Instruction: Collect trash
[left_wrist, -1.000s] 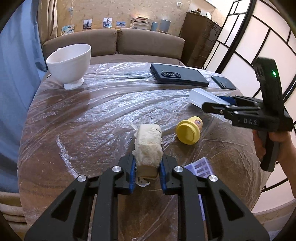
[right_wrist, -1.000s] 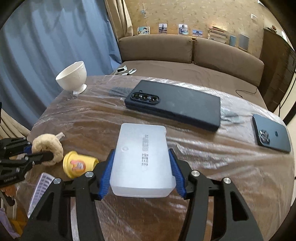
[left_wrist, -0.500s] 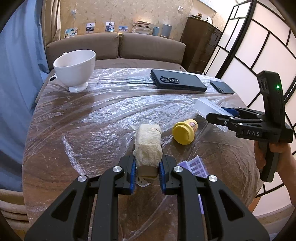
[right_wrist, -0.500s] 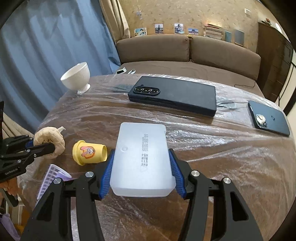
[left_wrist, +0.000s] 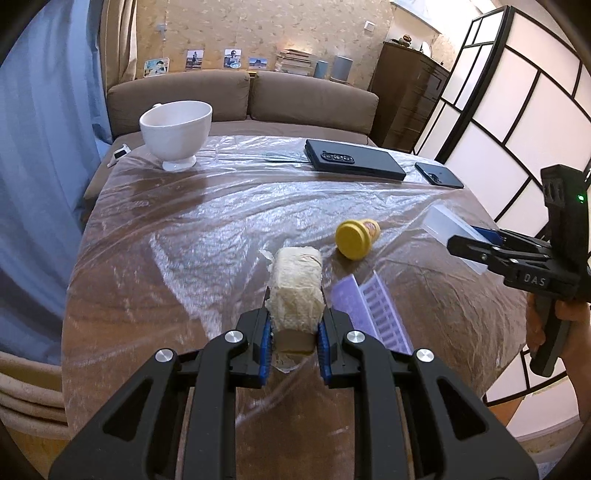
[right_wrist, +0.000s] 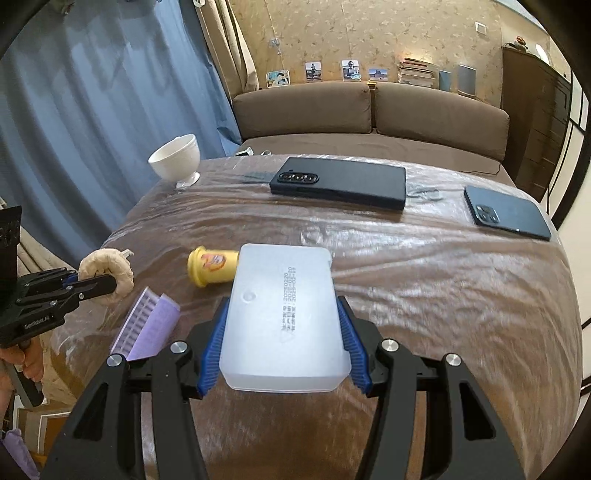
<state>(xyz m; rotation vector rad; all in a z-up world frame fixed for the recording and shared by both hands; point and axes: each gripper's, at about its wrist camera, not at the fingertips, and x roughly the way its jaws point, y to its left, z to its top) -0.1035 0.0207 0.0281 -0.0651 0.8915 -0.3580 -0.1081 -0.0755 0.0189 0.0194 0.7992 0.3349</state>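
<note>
My left gripper (left_wrist: 294, 338) is shut on a beige roll of tape (left_wrist: 295, 291), held above the plastic-covered table (left_wrist: 177, 236); the roll (right_wrist: 107, 267) and that gripper (right_wrist: 94, 282) also show at the left of the right wrist view. My right gripper (right_wrist: 282, 345) is shut on a frosted white plastic box (right_wrist: 282, 314), lifted over the table; from the left wrist view the box (left_wrist: 448, 230) pokes out of this gripper (left_wrist: 458, 243) at the right. A yellow toy cup (left_wrist: 357, 238) lies on its side between them, with a purple ridged tray (left_wrist: 369, 308) beside it.
A white footed bowl (left_wrist: 176, 133) stands at the far left of the table. A black folded phone (left_wrist: 352, 161) and a dark phone (left_wrist: 439, 175) lie at the far side. Behind are a brown sofa (left_wrist: 243, 96), a blue curtain (left_wrist: 37, 155) and a panelled screen (left_wrist: 517, 110).
Both grippers have pulled back toward the near edge with their loads still held. More of the table and the purple tray has come into view, and the far objects look smaller.
</note>
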